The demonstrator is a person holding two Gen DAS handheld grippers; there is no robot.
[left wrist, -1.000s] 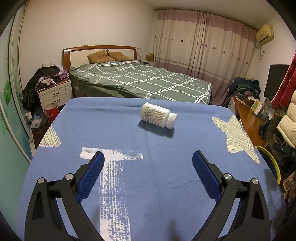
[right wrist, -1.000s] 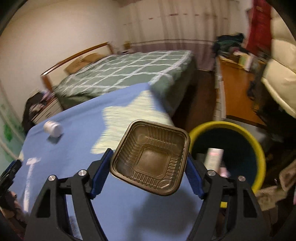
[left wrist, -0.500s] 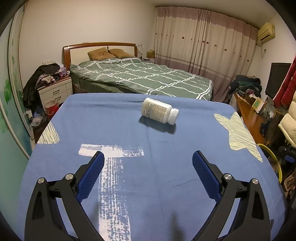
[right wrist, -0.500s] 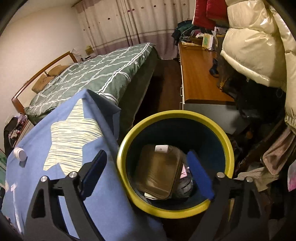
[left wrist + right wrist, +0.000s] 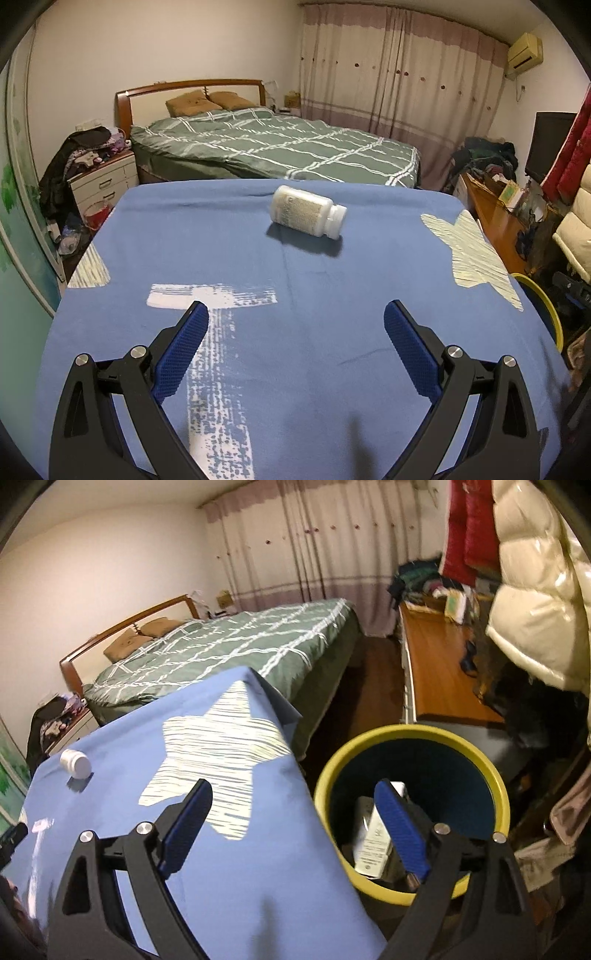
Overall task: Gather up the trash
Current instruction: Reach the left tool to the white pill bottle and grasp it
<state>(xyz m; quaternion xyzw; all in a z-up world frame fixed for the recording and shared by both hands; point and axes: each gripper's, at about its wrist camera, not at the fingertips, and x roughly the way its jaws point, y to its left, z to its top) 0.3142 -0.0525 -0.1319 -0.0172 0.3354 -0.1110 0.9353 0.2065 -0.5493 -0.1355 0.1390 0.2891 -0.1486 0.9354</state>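
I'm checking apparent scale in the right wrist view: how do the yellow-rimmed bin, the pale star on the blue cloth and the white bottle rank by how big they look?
1. yellow-rimmed bin
2. pale star, close to the bin in spread, so their order is unsure
3. white bottle, smallest, though it lies farthest from the camera

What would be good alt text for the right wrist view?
The open right gripper hovers over the edge of a blue cloth beside a yellow-rimmed bin holding trash. A white bottle lies farther back on the cloth.
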